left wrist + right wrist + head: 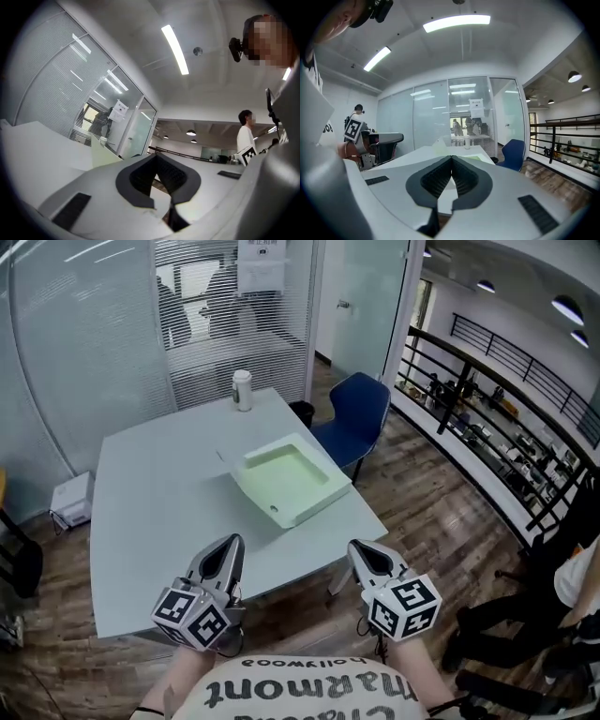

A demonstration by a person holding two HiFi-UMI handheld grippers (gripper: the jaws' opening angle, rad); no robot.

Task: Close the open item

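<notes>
A pale green square box (pixel 292 480) lies open on the white table (pixel 159 512), right of its middle, with its hollow inside facing up. From the left gripper view a pale green part of the box (pixel 105 153) stands up above the tabletop. It also shows far ahead as the box (pixel 440 149) in the right gripper view. My left gripper (pixel 228 545) and right gripper (pixel 361 549) hover side by side at the table's near edge, short of the box. Both are shut with nothing between the jaws, as the left gripper (pixel 157 157) and right gripper (pixel 451 158) show.
A white cup (pixel 243 390) stands at the table's far edge. A blue chair (pixel 356 418) sits at the far right corner, a black railing (pixel 487 418) beyond it. A white unit (pixel 72 500) rests on the floor at the left. A seated person (pixel 562 601) is at the right.
</notes>
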